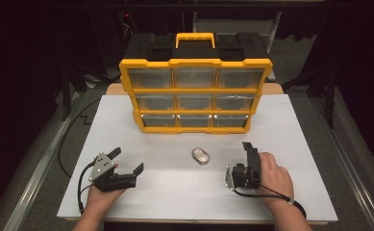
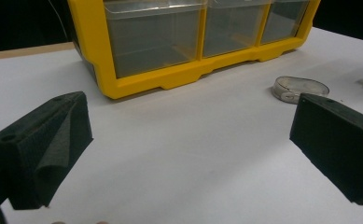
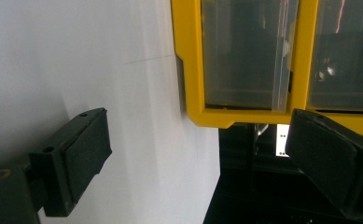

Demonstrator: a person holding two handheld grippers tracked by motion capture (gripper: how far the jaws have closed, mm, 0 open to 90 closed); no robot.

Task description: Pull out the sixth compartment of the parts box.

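I hold a tool in each hand over a white tabletop [image 1: 127, 110]. The landmark is a yellow organiser box [image 1: 195, 95] with clear drawers, standing upright at the far middle. A small silvery oval tin [image 1: 201, 155] lies on the sheet just in front of the box, roughly centred, apart from both tools.

My left tool [image 1: 128, 160] rests to the near left of the box, jaws spread wide with nothing between them, pointing toward the tin [image 2: 300, 88]. My right tool [image 1: 248, 147] sits to the near right of the box, turned on its side and aimed at the box's drawers [image 3: 244, 56]; its jaws are spread too and hold nothing.

To pick up the tin well, I judge I should come in low and straddle its narrow sides before squeezing. Nothing lies between either tool and the tin; the box front close behind limits any overshoot.
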